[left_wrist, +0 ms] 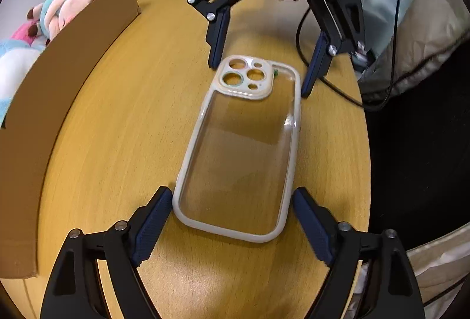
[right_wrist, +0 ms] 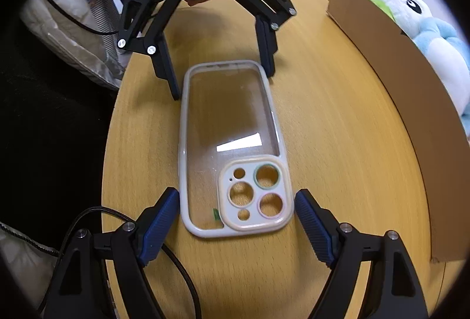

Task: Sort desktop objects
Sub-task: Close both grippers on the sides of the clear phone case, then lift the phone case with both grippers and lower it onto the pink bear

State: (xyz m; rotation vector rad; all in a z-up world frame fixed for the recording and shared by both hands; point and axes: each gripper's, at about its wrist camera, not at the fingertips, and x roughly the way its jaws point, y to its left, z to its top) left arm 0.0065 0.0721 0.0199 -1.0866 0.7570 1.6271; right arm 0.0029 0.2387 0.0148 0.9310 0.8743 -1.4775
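My left gripper [left_wrist: 232,204] and right gripper [right_wrist: 236,205] face each other, tips down near the surface. I have both sets of jaws spread wide, pads gripping nothing.

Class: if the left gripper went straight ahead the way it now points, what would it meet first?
Probably the clear phone case, whose near end already lies between the open left gripper fingers; height above the table is unclear.

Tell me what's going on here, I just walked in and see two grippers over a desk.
A person is sorting desk items with two handheld grippers. Both are open and straddle opposite ends of a clear phone case lying flat on the wooden table: the left gripper at its plain end, the right gripper at the camera-cutout end. Neither has closed on it. A cardboard box holding plush toys stands alongside.
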